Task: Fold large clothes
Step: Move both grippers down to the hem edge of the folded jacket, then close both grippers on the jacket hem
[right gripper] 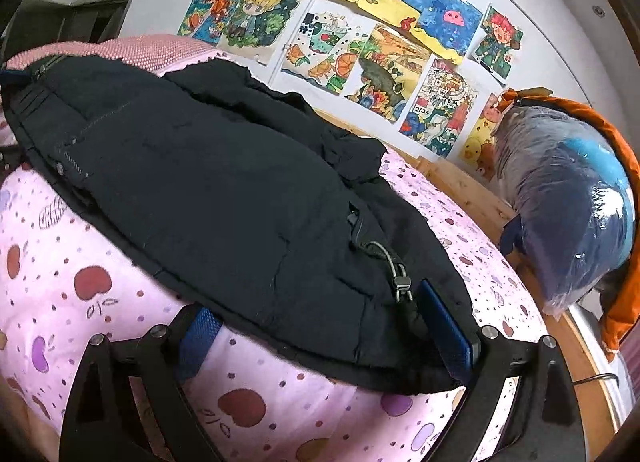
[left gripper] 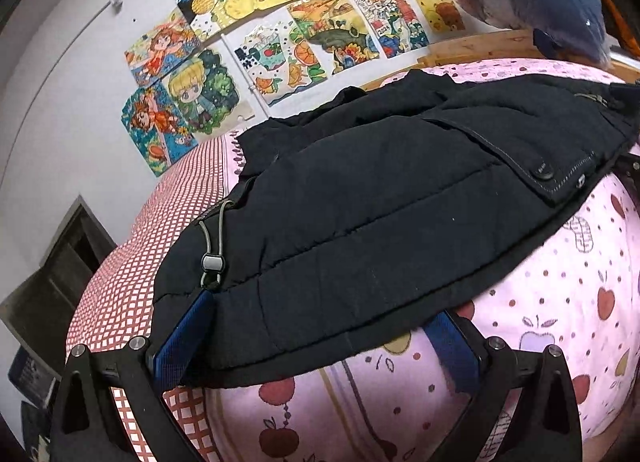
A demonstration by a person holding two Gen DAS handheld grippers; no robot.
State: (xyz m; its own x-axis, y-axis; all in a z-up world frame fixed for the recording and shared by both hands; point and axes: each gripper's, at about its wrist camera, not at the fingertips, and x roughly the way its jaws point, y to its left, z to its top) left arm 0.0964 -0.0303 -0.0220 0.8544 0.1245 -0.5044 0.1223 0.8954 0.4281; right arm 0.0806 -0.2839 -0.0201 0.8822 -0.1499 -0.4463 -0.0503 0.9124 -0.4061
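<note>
A large black padded jacket (left gripper: 380,205) lies spread on a pink fruit-print bedsheet (left gripper: 560,322). It also shows in the right wrist view (right gripper: 224,197). My left gripper (left gripper: 316,338) is open at the jacket's near hem, its blue fingers (left gripper: 184,342) spread either side of the hem corner with the elastic cord and toggle (left gripper: 211,262). My right gripper (right gripper: 324,338) is open at the other hem corner, its blue fingers (right gripper: 444,326) straddling the fabric beside a cord toggle (right gripper: 402,282). Neither is closed on the cloth.
A red-checked pillow (left gripper: 160,229) lies at the left of the bed. A plastic-wrapped blue-grey bundle (right gripper: 568,201) and an orange garment (right gripper: 624,302) sit on the wooden bed frame (right gripper: 460,181). Colourful drawings (right gripper: 360,33) cover the wall.
</note>
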